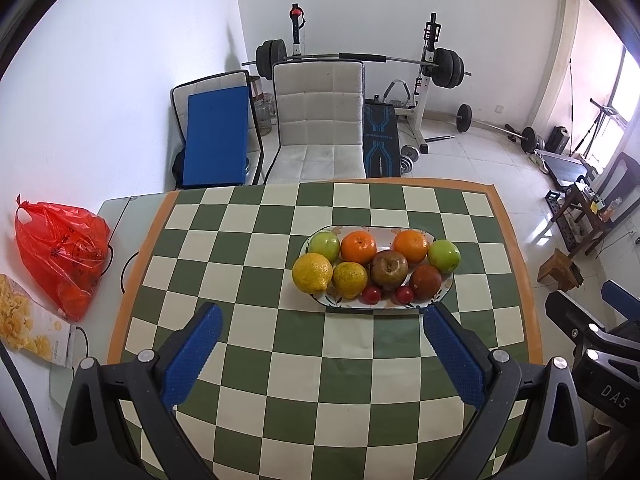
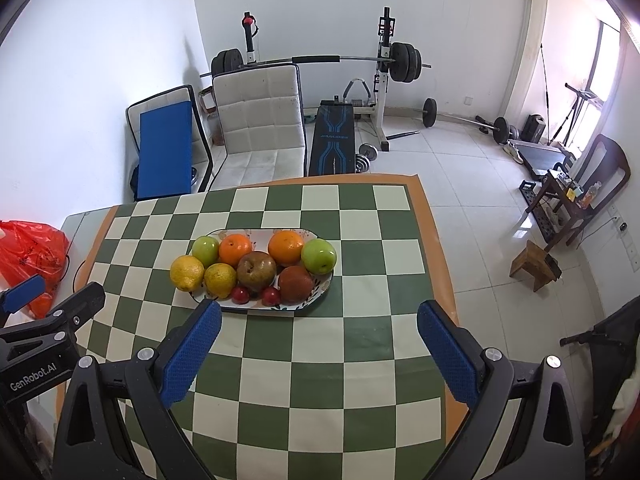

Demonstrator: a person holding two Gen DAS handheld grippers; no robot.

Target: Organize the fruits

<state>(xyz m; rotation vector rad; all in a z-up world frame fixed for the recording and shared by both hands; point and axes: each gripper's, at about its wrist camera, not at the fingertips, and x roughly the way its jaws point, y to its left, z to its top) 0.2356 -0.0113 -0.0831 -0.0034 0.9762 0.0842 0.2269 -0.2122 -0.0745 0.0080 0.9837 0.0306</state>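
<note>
The left tool [image 1: 322, 322] and right tool [image 2: 319, 318] are held wide open and empty above the counter [image 1: 256, 360], near the fruit-filled plate [image 1: 384, 307].

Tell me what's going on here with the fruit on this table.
Nobody is holding any fruit at the moment. A person has a gripper in each hand: the left gripper and the right gripper both hang open above the checkered tablecloth, just short of the oval plate. The plate carries two green apples, two oranges, two lemons, a brownish apple, another dark reddish fruit and two small red fruits. A red plastic bag sits at the table's left edge.
</note>
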